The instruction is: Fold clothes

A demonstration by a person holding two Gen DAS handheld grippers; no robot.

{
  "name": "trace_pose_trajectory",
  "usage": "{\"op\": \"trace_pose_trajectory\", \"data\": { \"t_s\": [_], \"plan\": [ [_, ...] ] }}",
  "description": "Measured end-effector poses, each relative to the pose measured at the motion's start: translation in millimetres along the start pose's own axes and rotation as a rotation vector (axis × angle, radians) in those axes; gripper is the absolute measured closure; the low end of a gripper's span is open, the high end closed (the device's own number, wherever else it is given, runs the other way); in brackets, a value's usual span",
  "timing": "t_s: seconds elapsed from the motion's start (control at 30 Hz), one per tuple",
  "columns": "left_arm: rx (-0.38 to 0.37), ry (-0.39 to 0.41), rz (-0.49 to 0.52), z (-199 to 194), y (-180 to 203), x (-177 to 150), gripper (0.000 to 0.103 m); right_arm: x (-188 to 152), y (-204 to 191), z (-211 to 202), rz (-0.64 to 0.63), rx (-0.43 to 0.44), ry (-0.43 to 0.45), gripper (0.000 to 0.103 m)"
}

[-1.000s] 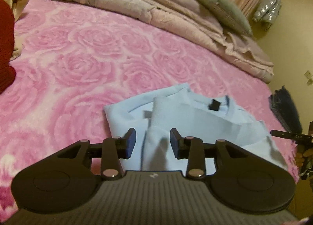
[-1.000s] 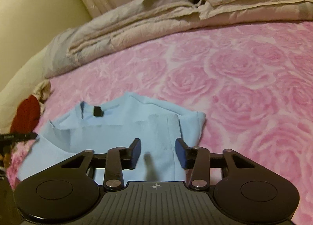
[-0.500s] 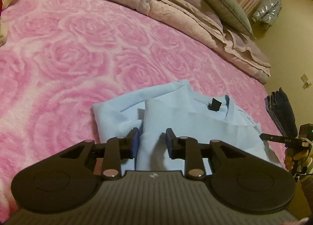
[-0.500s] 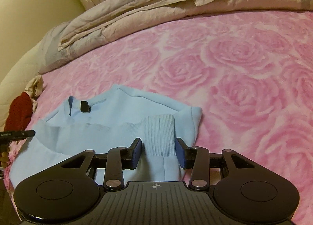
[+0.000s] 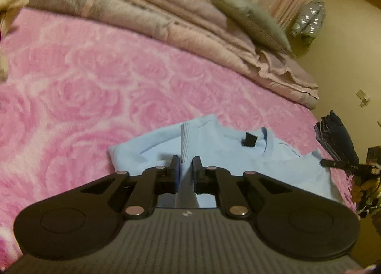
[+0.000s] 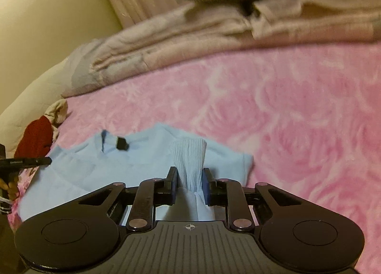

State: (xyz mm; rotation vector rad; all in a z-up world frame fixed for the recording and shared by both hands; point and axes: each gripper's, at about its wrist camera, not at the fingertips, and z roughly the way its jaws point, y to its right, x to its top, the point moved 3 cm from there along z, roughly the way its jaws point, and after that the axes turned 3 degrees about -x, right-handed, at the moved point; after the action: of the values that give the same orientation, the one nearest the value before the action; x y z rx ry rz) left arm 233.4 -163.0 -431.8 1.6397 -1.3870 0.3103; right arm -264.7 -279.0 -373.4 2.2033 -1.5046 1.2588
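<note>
Both hand-held grippers (image 5: pixel 185 165) (image 6: pixel 189 176) have just closed, each pinching a sweater (image 5: pixel 223 148) cuff.

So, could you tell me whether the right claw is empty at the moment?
No, the right claw is pinched on the ribbed cuff of the light blue sweater.

Left gripper (image 5: pixel 185 163) and right gripper (image 6: pixel 190 174), jaws just closed, each pinching fabric.
</note>
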Motion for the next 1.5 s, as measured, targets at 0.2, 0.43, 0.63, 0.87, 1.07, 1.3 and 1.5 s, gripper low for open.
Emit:
{"op": "trace_pose_trajectory", "data": {
  "t_s": [0.2,0.43,0.63,0.87,1.07,1.3,1.5],
  "plan": [
    [0.05,0.097,0.038,-4.6,4.5,15.1,0.095,16.8,-17.1,5.9,-0.11,-0.064,0.076,0.084],
    [0.125,0.113,0.071,18.6,0.0,30.0,0.095,31.4,-21.0,44.7,-0.153,-0.149,0.075,0.084],
    [0.145,0.123,0.061,35.5,-7.9,41.7,0.095,43.2,-10.3,69.4,-0.146,-0.184,0.07,0.084],
    [0.167,0.122,0.041,51.6,-19.8,43.3,0.095,46.4,-2.5,95.3,-0.138,-0.21,0.057,0.084],
    [0.233,0.026,0.084,76.6,-25.1,32.8,0.095,32.4,1.8,120.7,-0.156,-0.256,-0.019,0.084],
    [0.27,0.006,0.112,83.0,-22.6,32.7,0.094,31.4,2.8,120.7,-0.147,-0.266,-0.025,0.084],
    [0.294,-0.027,0.12,89.1,-21.4,33.8,0.094,31.4,3.0,125.5,-0.146,-0.276,-0.047,0.084]
  ]
}}
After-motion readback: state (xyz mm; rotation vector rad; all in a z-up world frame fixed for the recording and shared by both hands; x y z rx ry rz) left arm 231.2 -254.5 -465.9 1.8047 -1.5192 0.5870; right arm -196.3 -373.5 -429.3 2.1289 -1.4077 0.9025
